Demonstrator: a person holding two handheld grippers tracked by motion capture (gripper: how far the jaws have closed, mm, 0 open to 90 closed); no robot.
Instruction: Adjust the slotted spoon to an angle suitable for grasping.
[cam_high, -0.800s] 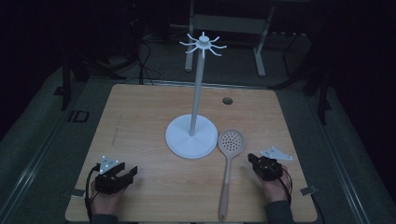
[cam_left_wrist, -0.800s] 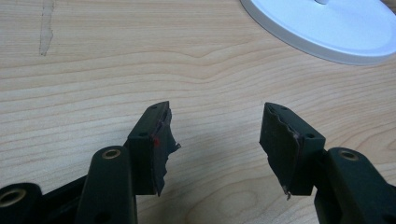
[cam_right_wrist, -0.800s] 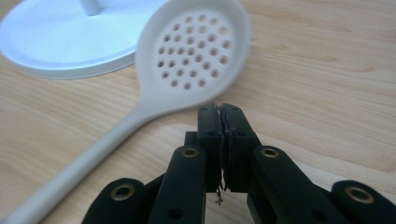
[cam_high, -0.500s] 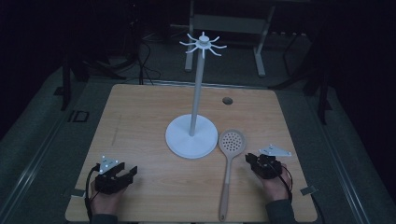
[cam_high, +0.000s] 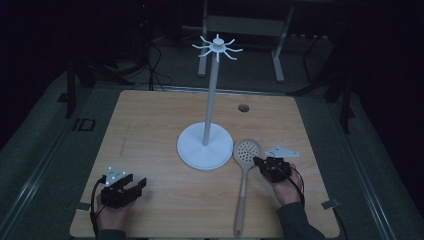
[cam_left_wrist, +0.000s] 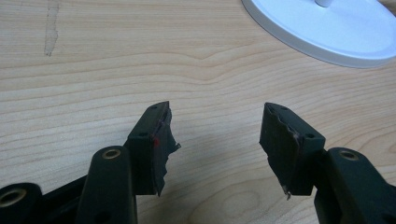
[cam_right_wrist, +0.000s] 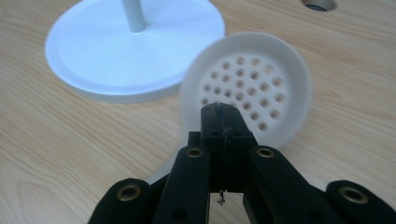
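Skimmer spoon (cam_high: 245, 172): one, pale, with a round perforated head and a long handle; it lies flat on the table with the head pointing away from the person and the handle running back to the near edge.
Skimmer position: head just beside the white stand's round base, on its right in the high view; in the right gripper view the head (cam_right_wrist: 247, 88) sits directly ahead of the jaw tips.
Right gripper (cam_high: 261, 162): one, jaws pressed together with nothing between them; its tips are at the right rim of the skimmer's head, whether touching I cannot tell.
Left gripper (cam_high: 136, 185): one, jaws spread wide over bare wood, well apart from the skimmer.
Stand (cam_high: 205, 146): one, white, with a disc base, an upright pole and a ring of hooks on top.
Table (cam_high: 150, 125): one, light wood, with one round hole (cam_high: 243, 107) near the far edge.
Writing: none readable on any of these things.
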